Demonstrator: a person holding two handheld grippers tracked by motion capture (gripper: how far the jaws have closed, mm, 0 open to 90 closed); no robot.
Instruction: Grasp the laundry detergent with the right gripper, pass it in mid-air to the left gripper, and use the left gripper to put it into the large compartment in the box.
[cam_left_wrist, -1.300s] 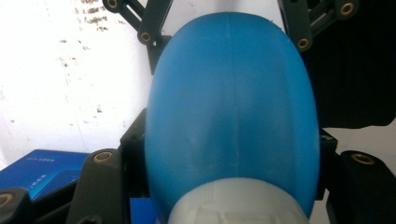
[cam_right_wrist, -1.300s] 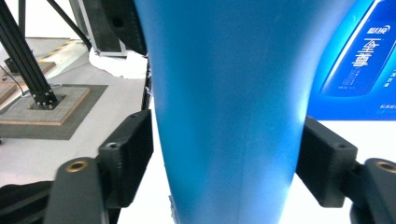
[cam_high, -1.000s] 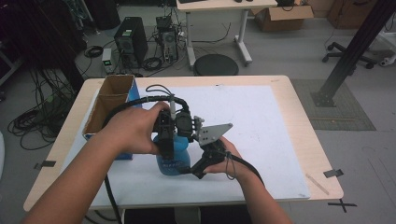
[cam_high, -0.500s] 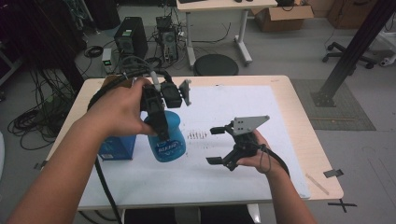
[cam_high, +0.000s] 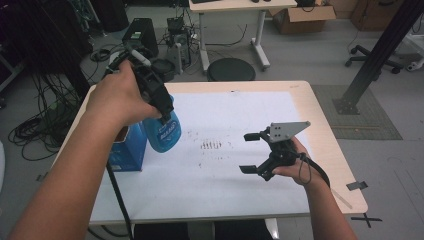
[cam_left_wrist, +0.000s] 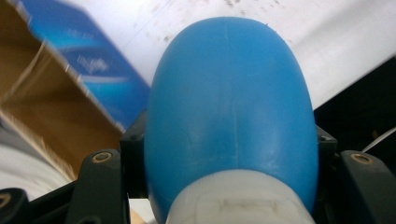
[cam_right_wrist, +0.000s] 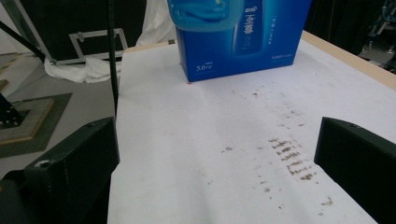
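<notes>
Blue bottle (cam_high: 163, 131): translucent, rounded body, white label print, clamped at the neck in left hand-held gripper (cam_high: 156, 98), lifted above tabletop (cam_high: 320, 117) beside blue box (cam_high: 127, 152); right hand-held gripper (cam_high: 254, 152) jaws spread, empty.

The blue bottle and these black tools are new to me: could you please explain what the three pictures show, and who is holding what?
A person stands at a table and holds a black two-jaw gripper in each hand. The high view comes from a camera above, looking forward and down. The other two come from small cameras riding on each gripper, looking along its jaws.

The left gripper is shut on a blue bottle, lifted above an open blue box; the left gripper view sees the same bottle from very close. The right gripper is open, holds nothing, and hovers over a white sheet that covers the table and carries small dark marks.
</notes>
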